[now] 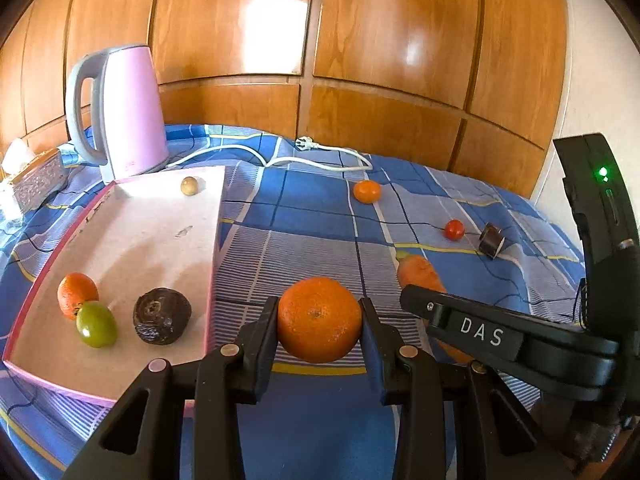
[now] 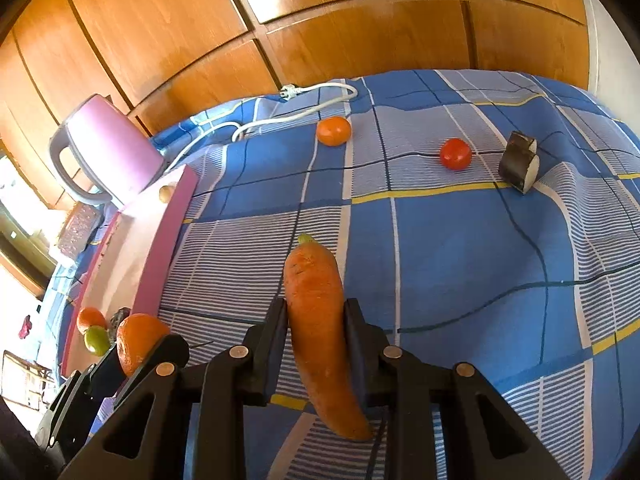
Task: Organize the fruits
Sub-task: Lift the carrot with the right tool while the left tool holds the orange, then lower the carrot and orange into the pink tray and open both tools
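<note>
Beside the pink tray [image 1: 214, 240], fingers [image 1: 262, 332] clamp an orange [image 1: 319, 319].

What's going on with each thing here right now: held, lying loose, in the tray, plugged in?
Left claw: shut on big orange.
Right claw: shut on carrot.
Tray: holds four fruits.
Small orange: loose on cloth.
Tomato: loose on cloth.
Eggplant piece: loose on cloth.
Kettle: upright.
Plug: unplugged, on cloth.

Looks like someone's bedroom at home
Glossy wooden wardrobe doors [image 1: 360, 60] right behind a blue checked bedsheet [image 2: 460, 260], plus a pink electric kettle [image 1: 128, 116] and its white power cord [image 1: 280, 156].
</note>
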`<state>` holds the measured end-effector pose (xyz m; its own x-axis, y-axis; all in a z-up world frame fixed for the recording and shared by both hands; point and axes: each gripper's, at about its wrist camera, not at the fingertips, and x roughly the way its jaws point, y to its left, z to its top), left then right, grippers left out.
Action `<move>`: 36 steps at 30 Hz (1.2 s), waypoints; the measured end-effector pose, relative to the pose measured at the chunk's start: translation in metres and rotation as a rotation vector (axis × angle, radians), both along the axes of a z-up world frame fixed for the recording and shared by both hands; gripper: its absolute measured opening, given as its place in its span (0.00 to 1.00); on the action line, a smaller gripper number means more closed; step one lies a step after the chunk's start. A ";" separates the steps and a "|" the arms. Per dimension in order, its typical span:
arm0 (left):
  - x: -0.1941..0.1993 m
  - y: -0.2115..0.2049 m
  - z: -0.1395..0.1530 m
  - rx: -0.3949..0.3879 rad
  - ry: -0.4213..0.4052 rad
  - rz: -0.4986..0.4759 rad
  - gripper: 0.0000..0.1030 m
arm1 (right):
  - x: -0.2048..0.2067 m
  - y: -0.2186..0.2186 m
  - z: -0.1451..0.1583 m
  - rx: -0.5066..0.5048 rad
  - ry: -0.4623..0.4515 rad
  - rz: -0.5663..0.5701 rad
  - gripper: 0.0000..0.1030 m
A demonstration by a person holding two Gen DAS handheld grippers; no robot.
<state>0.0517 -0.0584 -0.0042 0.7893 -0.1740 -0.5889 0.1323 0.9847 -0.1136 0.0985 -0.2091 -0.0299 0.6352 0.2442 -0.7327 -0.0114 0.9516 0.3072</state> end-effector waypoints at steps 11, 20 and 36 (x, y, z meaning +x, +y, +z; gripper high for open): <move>-0.017 0.011 0.010 0.011 -0.057 0.054 0.37 | -0.008 0.013 0.011 0.039 -0.064 0.073 0.28; -0.020 0.020 0.012 0.007 -0.062 0.084 0.37 | -0.012 0.031 0.017 0.057 -0.104 0.158 0.27; -0.021 0.032 0.015 -0.014 -0.072 0.122 0.37 | -0.013 0.028 0.022 0.090 -0.138 0.152 0.27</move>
